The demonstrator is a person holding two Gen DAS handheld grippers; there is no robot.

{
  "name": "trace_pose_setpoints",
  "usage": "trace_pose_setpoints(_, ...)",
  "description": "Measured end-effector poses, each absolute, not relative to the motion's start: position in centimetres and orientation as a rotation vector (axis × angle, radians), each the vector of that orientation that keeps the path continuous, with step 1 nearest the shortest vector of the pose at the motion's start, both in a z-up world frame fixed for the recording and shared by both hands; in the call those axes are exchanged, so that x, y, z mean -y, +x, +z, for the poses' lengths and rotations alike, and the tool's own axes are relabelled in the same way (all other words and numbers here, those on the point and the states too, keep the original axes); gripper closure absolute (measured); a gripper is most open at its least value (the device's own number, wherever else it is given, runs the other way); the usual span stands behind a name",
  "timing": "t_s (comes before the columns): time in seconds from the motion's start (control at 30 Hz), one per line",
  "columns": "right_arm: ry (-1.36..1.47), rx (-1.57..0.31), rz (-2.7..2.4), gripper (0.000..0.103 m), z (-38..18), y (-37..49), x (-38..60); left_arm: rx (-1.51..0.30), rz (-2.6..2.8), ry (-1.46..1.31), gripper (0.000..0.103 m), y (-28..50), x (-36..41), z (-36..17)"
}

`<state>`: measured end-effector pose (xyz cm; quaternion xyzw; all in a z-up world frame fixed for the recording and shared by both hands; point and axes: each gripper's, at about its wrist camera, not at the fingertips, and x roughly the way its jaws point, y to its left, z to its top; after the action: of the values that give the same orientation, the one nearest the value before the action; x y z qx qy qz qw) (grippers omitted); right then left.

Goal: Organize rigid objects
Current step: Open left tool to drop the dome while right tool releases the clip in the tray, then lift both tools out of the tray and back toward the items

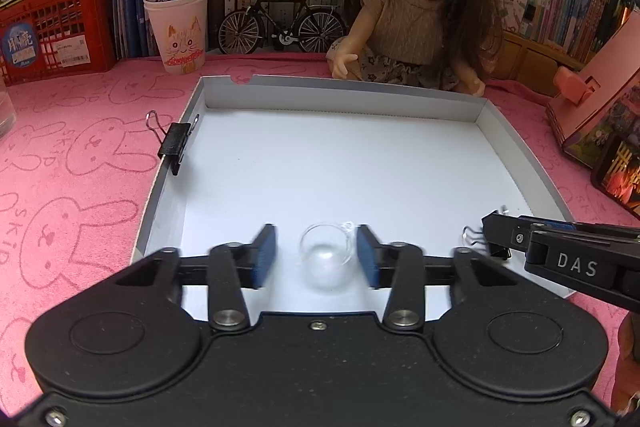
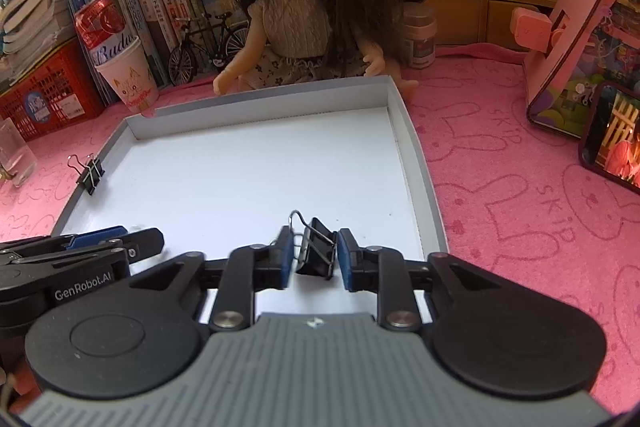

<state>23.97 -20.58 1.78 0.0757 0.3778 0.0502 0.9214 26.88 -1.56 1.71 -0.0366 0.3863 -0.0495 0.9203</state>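
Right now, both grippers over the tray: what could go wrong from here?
1. The clear glass ball lies loose between the open pads of the left gripper; a nudge on withdrawal could roll it across the white tray.
2. The binder clip sits tilted between the right gripper pads, apparently free; its wire handle could snag a pad.
3. The grippers are close together and could collide.

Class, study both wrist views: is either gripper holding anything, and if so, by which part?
Nothing is held. The left gripper stands open around a clear cup; the right gripper stands open around a black clip, pads apart from each.
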Motion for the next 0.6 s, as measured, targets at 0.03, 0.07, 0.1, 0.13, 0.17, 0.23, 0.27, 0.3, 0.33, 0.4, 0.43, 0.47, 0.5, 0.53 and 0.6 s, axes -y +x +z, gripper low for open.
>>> trace_pose_setpoints(0.03, 0.153, -0.767, 0.107, 0.05, 2.0, 23.8, 20.6, -0.787, -0.098, -0.071, 0.047, 26.7, 1.5, 1.8)
trace_pose_setpoints(0.07, 0.148, -0.758, 0.108, 0.049, 2.2, 23.5, 20.6, -0.779, -0.097, -0.065, 0.045, 26.5, 1.5, 2.0)
trace_pose_setpoints(0.1, 0.143, -0.749, 0.111, 0.048, 2.4, 23.3, 20.6, -0.771, -0.099, -0.058, 0.042, 26.2, 1.5, 2.2)
trace_pose_setpoints(0.13, 0.139, -0.738, 0.114, 0.045, 2.7, 23.0, 20.6, -0.765, -0.101, -0.052, 0.04, 26.0, 1.5, 2.4)
trace_pose_setpoints(0.17, 0.135, -0.73, 0.116, 0.042, 2.8, 22.8, 20.6, -0.758, -0.102, -0.049, 0.035, 25.7, 1.4, 2.6)
trace_pose_setpoints(0.23, 0.126, -0.715, 0.117, 0.039, 3.2, 22.3, 20.7, -0.742, -0.104, -0.051, 0.026, 25.1, 1.3, 3.0)
trace_pose_setpoints(0.27, 0.124, -0.709, 0.118, 0.036, 3.3, 22.0, 20.8, -0.731, -0.107, -0.055, 0.022, 24.7, 1.2, 3.3)
trace_pose_setpoints(0.3, 0.123, -0.704, 0.121, 0.035, 3.4, 21.8, 20.9, -0.721, -0.112, -0.059, 0.021, 24.4, 1.1, 3.5)
trace_pose_setpoints(0.33, 0.125, -0.7, 0.125, 0.033, 3.5, 21.5, 21.0, -0.712, -0.117, -0.063, 0.021, 24.0, 1.1, 3.7)
trace_pose_setpoints(0.4, 0.129, -0.688, 0.134, 0.029, 3.8, 20.9, 21.1, -0.703, -0.127, -0.069, 0.018, 23.3, 0.9, 4.1)
trace_pose_setpoints(0.43, 0.131, -0.682, 0.139, 0.026, 3.9, 20.6, 21.2, -0.699, -0.133, -0.072, 0.018, 22.9, 0.9, 4.3)
trace_pose_setpoints(0.47, 0.132, -0.675, 0.143, 0.025, 4.0, 20.3, 21.3, -0.696, -0.14, -0.075, 0.018, 22.5, 0.8, 4.5)
trace_pose_setpoints(0.5, 0.134, -0.669, 0.146, 0.024, 4.1, 20.0, 21.4, -0.692, -0.147, -0.078, 0.017, 22.1, 0.8, 4.6)
trace_pose_setpoints(0.53, 0.135, -0.66, 0.151, 0.022, 4.3, 19.6, 21.4, -0.687, -0.153, -0.08, 0.017, 21.7, 0.7, 4.7)
trace_pose_setpoints(0.6, 0.134, -0.645, 0.157, 0.02, 4.6, 18.9, 21.5, -0.678, -0.156, -0.085, 0.016, 20.9, 0.6, 4.9)
